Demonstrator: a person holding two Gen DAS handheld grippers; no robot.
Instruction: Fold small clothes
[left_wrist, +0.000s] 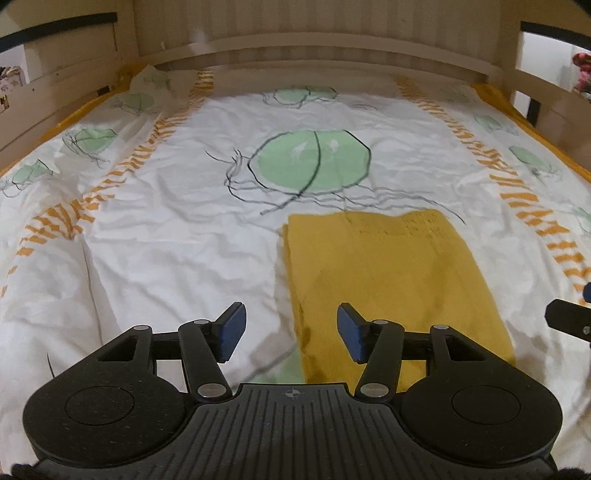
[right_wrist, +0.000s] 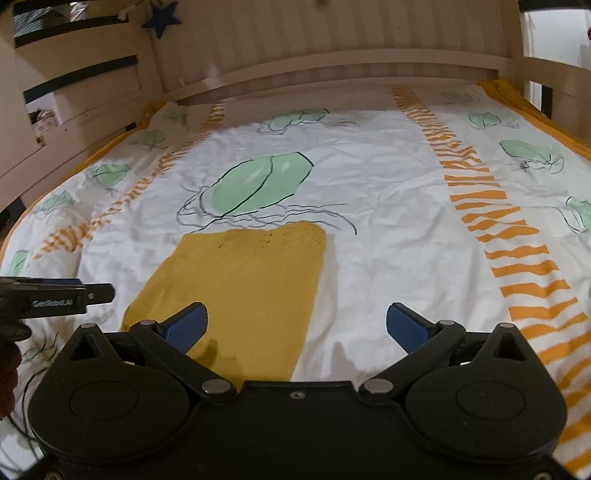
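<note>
A mustard-yellow knitted garment (left_wrist: 391, 280) lies flat on the bed as a folded rectangle; it also shows in the right wrist view (right_wrist: 243, 288). My left gripper (left_wrist: 291, 332) is open and empty, hovering over the garment's near left edge. My right gripper (right_wrist: 295, 326) is open wide and empty, over the garment's near right edge. The left gripper's side shows at the left edge of the right wrist view (right_wrist: 55, 295). Part of the right gripper shows at the right edge of the left wrist view (left_wrist: 569, 317).
The bed is covered by a white duvet (left_wrist: 166, 240) with green shapes and orange striped bands. A wooden bed frame (left_wrist: 314, 48) rises at the far end and along both sides. A blue star (right_wrist: 162, 18) hangs on the frame.
</note>
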